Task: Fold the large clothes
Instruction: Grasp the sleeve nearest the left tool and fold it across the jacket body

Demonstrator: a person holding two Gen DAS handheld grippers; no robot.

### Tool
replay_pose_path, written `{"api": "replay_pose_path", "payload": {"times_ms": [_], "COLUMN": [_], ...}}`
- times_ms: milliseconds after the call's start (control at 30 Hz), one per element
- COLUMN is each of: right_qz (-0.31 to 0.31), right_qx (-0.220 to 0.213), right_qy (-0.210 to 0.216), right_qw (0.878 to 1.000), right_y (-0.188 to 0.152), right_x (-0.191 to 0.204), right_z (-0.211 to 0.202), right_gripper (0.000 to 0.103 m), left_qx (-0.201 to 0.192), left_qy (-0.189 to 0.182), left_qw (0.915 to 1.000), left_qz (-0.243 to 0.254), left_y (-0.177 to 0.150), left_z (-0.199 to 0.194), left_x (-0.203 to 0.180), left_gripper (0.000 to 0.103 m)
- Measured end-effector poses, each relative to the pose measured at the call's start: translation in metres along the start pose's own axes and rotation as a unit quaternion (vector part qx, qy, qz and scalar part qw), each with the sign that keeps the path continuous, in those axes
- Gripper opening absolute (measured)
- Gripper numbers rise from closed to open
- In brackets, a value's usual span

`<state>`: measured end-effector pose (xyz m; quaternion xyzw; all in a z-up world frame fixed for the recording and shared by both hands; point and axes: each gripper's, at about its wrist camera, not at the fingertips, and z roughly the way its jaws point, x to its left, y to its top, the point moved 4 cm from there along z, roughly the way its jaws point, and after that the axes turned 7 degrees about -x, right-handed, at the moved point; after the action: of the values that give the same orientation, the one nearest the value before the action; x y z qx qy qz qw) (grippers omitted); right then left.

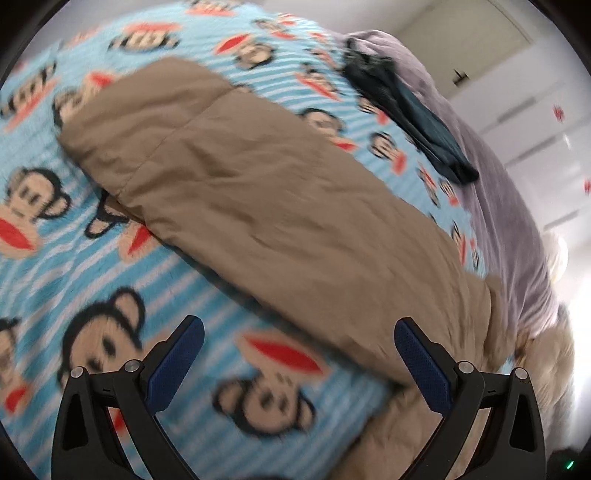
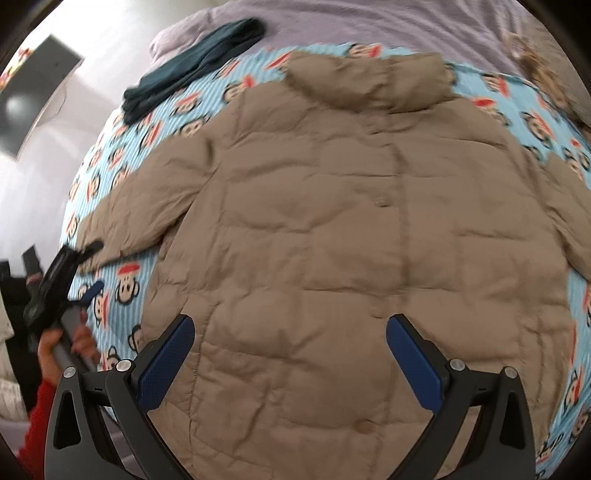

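The left gripper [image 1: 299,354] hung with its jaws spread wide and nothing between them, poised over the near sleeve [image 1: 258,199] of the tan padded coat [image 2: 369,236]. The right gripper [image 2: 290,350] was just as wide open and just as empty, hovering above the lower body of the coat. The garment lay spread out, buttoned front up, on a blue monkey-print blanket [image 1: 74,258] with its hood [image 2: 369,81] at the far side and both sleeves angled outward. A dark teal garment [image 2: 184,66] sat well apart near the lilac bedding [image 2: 406,22].

The step in hand looked like the first sleeve fold. To do it well, the left tool should probably close on the cuff end (the padding is thick, so a deep bite would hold better) and carry it across the chest, while the right pins the body so the slippery shell does not slide on the blanket.
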<state>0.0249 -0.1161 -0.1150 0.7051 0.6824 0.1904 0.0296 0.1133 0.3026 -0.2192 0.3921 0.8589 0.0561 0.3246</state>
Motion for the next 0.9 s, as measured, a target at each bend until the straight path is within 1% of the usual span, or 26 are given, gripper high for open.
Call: {"api": "replay_pose_path", "payload": {"times_ms": [67,167,267,333,400,433,467,500,533,567,600,700,733,800,833,867,900], "right_qz": [-0.008,-0.009,-0.009,-0.013,-0.018,-0.020,-0.022,-0.022,-0.023,-0.022,-0.019,-0.008,-0.004,0.009,0.014,0.023,0.036], "right_qx": [0.012,0.030,0.038,0.040,0.041,0.041,0.039,0.037,0.036,0.034,0.031,0.011,0.002,-0.016,-0.020,-0.021,-0.022], "right_qy": [0.004,0.017,0.027,0.030,0.030,0.030,0.030,0.030,0.029,0.029,0.031,0.040,0.045,0.061,0.069,0.083,0.102], "right_qw": [1.000,0.999,0.999,0.999,0.999,0.999,0.999,0.999,0.999,0.999,0.999,0.999,0.999,0.998,0.997,0.996,0.994], "right_y": [-0.001,-0.002,-0.002,0.000,0.004,0.006,0.008,0.011,0.016,0.019,0.024,0.041,0.046,0.060,0.066,0.072,0.079], "right_x": [0.010,0.022,0.029,0.034,0.037,0.039,0.040,0.041,0.042,0.043,0.044,0.048,0.050,0.055,0.058,0.062,0.066], "right_z": [0.010,0.025,0.033,0.040,0.049,0.052,0.054,0.056,0.060,0.063,0.067,0.075,0.077,0.083,0.088,0.094,0.101], "right_gripper": [0.103,0.103,0.103,0.103,0.103,0.103,0.103,0.103,0.103,0.103,0.103,0.103,0.099,0.078,0.059,0.043,0.039], "left_qx": [-0.001,-0.029,-0.049,-0.065,-0.077,-0.075,-0.068,-0.066,-0.066,-0.071,-0.083,-0.101,-0.105,-0.114,-0.117,-0.119,-0.120], "left_qy": [-0.019,-0.046,-0.059,-0.059,-0.053,-0.056,-0.075,-0.089,-0.098,-0.099,-0.101,-0.115,-0.121,-0.133,-0.141,-0.150,-0.156], "left_qw": [0.9993,0.9965,0.9940,0.9931,0.9932,0.9935,0.9929,0.9919,0.9915,0.9917,0.9913,0.9878,0.9862,0.9820,0.9797,0.9768,0.9747], "left_qz": [-0.033,-0.064,-0.078,-0.078,-0.070,-0.065,-0.062,-0.061,-0.055,-0.041,-0.017,0.031,0.044,0.071,0.082,0.096,0.106], "left_y": [0.007,0.024,0.041,0.050,0.057,0.059,0.062,0.065,0.068,0.070,0.074,0.076,0.077,0.078,0.079,0.078,0.077], "left_z": [0.011,0.020,0.028,0.031,0.031,0.033,0.036,0.037,0.035,0.030,0.020,-0.008,-0.016,-0.033,-0.039,-0.047,-0.050], "left_x": [0.010,0.015,0.012,0.011,0.008,0.007,0.005,0.004,0.003,-0.002,-0.011,-0.032,-0.039,-0.056,-0.065,-0.076,-0.088], "left_gripper": [0.103,0.103,0.103,0.101,0.076,0.050,0.025,0.015,0.012,0.012,0.012,0.012,0.012,0.012,0.012,0.012,0.012]}}
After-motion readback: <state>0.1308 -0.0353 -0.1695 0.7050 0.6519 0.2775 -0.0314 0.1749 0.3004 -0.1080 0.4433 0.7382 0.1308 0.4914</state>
